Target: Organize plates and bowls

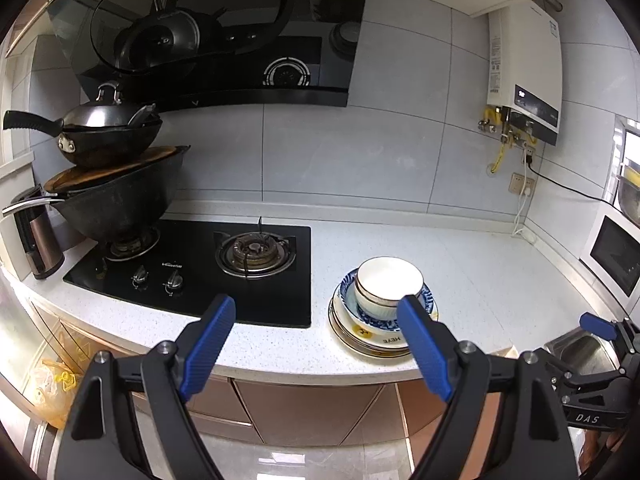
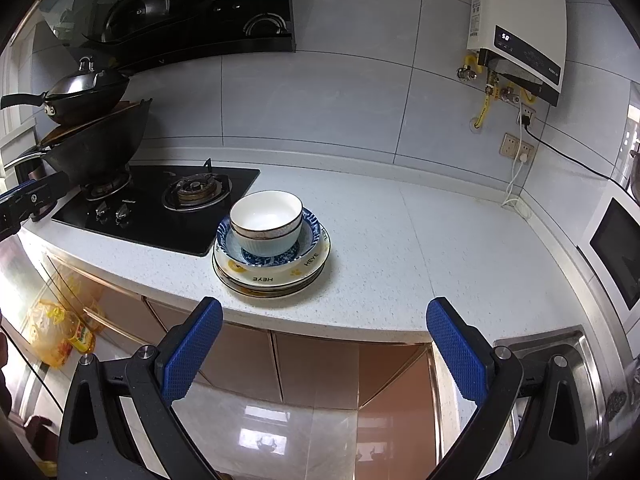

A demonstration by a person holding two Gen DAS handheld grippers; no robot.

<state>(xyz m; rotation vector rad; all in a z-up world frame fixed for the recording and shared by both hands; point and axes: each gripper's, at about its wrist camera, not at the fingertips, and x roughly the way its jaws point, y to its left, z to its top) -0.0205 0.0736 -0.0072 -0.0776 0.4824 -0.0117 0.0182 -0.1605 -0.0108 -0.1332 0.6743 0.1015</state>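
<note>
A white ribbed bowl (image 1: pixel 389 288) (image 2: pixel 266 219) sits in a blue-patterned bowl (image 1: pixel 427 299) (image 2: pixel 310 236), on a stack of plates (image 1: pixel 374 340) (image 2: pixel 276 276) marked HEYE, near the front of the white counter (image 1: pixel 480 272) (image 2: pixel 400 248). My left gripper (image 1: pixel 318 312) is open and empty, held before the counter edge, left of the stack. My right gripper (image 2: pixel 324 316) is open and empty, in front of the counter, below the stack. The right gripper also shows at the right edge of the left wrist view (image 1: pixel 600 326), and the left gripper at the left edge of the right wrist view (image 2: pixel 24 196).
A black gas hob (image 1: pixel 192 268) (image 2: pixel 160 204) lies left of the stack, with stacked woks (image 1: pixel 116 184) (image 2: pixel 92 140) on its far burner. A steel sink (image 1: pixel 580 352) (image 2: pixel 560 360) is at the right. A microwave (image 1: pixel 616 256) (image 2: pixel 616 248) stands far right. Cabinets are below.
</note>
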